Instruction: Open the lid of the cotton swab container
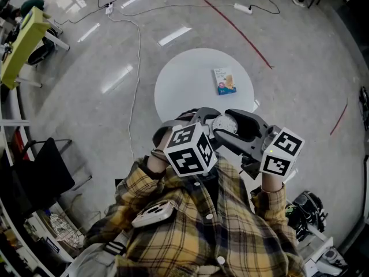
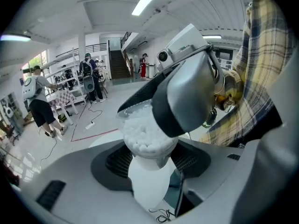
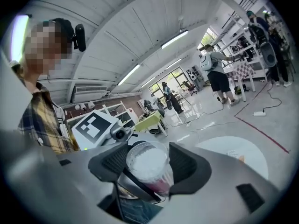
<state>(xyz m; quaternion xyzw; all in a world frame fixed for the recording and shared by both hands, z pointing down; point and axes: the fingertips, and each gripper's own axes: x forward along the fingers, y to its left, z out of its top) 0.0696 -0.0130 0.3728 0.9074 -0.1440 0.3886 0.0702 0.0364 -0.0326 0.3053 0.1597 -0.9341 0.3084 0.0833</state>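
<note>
A clear round cotton swab container (image 1: 223, 123), packed with white swab heads (image 2: 145, 134), is held in the air close to the person's chest, above the near edge of the white table. My left gripper (image 2: 149, 164) is shut on its lower body, one pad on each side. My right gripper (image 3: 149, 171) comes in from the other side, its jaws closed on the clear lid (image 3: 145, 158) at the top. In the left gripper view one grey right jaw covers the container's upper right side. The left gripper's marker cube (image 3: 93, 125) shows behind the container.
A round white table (image 1: 190, 79) stands just ahead, bearing a small printed packet (image 1: 225, 81). Cables (image 1: 137, 51) and a power strip (image 1: 243, 8) lie on the grey floor beyond it. A yellow-green table (image 1: 23, 39) stands far left. People (image 2: 39, 101) stand by shelves in the background.
</note>
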